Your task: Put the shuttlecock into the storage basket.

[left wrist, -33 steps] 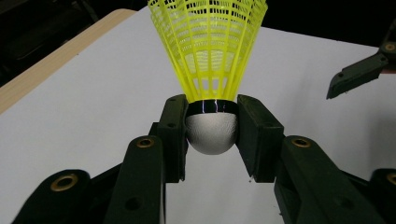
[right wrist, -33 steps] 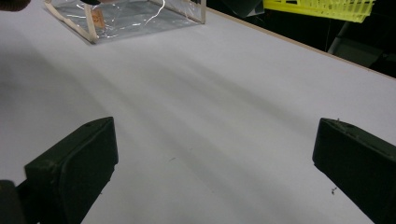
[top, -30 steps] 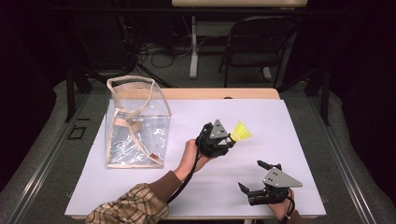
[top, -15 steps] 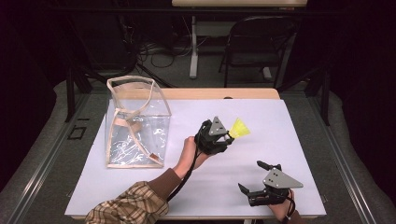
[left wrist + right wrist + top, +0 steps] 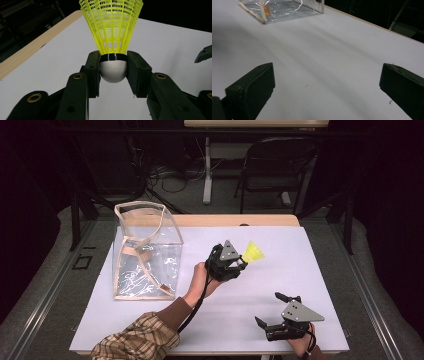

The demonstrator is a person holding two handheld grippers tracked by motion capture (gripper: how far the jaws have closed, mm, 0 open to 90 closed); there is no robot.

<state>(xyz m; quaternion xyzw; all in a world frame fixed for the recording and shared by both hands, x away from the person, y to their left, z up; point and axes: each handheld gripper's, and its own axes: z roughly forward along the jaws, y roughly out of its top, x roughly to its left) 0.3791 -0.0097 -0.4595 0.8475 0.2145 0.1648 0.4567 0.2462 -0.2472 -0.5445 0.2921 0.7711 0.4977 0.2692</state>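
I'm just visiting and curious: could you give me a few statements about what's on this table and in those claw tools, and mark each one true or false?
1. The left gripper grips a yellow shuttlecock by its white cork. True.
2. The right gripper holds a ball. False: its fingers stand open and hold nothing.
3. The clear bag stands on the white table. True.
4. The shuttlecock lies inside the bag. False: it is held apart from the bag, above the table.
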